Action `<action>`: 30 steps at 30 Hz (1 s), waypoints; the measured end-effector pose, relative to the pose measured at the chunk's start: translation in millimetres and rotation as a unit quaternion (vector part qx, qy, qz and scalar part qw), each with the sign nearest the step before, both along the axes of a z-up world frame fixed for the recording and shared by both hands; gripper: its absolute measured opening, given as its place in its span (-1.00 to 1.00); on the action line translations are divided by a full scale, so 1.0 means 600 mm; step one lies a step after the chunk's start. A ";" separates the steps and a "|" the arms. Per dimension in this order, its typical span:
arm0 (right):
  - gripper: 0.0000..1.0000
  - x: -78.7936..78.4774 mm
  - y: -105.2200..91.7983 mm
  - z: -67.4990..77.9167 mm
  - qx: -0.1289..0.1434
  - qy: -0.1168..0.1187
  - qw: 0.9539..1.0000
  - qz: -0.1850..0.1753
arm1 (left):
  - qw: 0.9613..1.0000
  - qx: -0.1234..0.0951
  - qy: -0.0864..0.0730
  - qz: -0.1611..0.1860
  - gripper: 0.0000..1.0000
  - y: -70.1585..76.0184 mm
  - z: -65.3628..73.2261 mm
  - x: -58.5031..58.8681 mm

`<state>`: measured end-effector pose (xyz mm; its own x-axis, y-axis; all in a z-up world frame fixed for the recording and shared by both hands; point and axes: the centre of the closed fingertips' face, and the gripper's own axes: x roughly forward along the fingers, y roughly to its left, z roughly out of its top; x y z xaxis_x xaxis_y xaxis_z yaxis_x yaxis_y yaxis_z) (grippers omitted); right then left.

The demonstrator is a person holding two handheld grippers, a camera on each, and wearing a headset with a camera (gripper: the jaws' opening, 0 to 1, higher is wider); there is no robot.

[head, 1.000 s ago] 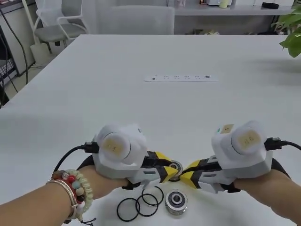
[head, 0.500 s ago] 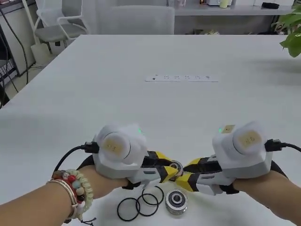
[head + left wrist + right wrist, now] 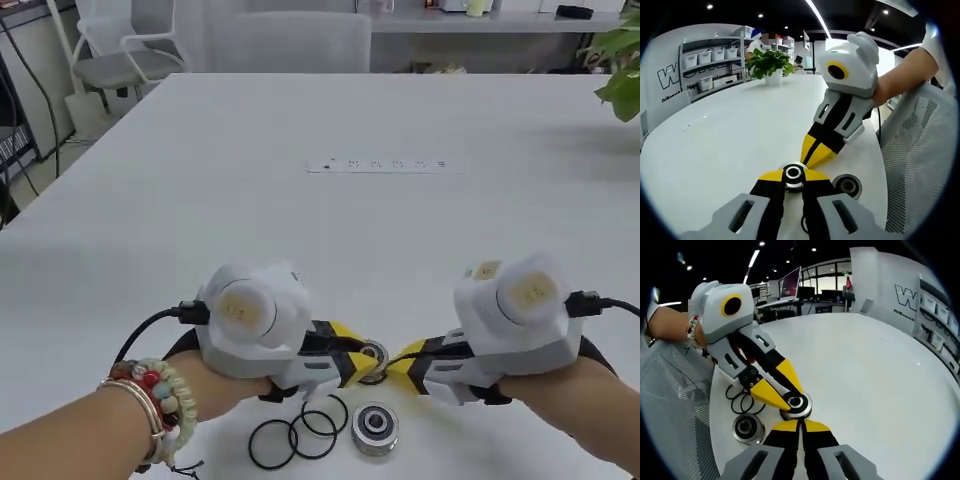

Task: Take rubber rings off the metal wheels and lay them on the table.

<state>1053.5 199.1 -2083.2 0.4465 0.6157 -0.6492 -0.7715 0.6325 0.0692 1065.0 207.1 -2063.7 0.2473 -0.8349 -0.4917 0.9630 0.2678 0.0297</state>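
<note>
three rubber rings (image 3: 298, 432) already lie on the table just beside a loose metal wheel (image 3: 375, 428). near that wheel, the left gripper (image 3: 792, 176) clamps a second wheel (image 3: 797, 403). the right gripper (image 3: 800, 426), jaws pressed together, touches its rim, so probably this ring is left.

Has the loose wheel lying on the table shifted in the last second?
No. The metal wheel lies in the same spot, just right of the three rubber rings and at the same offset from the power strip.
</note>
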 end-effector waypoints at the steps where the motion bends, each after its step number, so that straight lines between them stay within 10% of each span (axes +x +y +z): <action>1: -1.00 0.002 -0.002 -0.001 -0.001 0.005 1.000 -0.007 | 1.000 0.000 0.000 0.000 -0.84 0.000 0.000 0.000; 14: -1.00 0.006 -0.012 -0.001 0.050 0.071 0.993 -0.077 | 1.000 0.005 -0.004 -0.005 -0.85 0.000 0.000 -0.004; 30: -1.00 0.010 -0.013 0.017 0.087 0.077 0.988 -0.100 | 1.000 0.004 -0.003 -0.006 -0.85 0.000 0.000 -0.005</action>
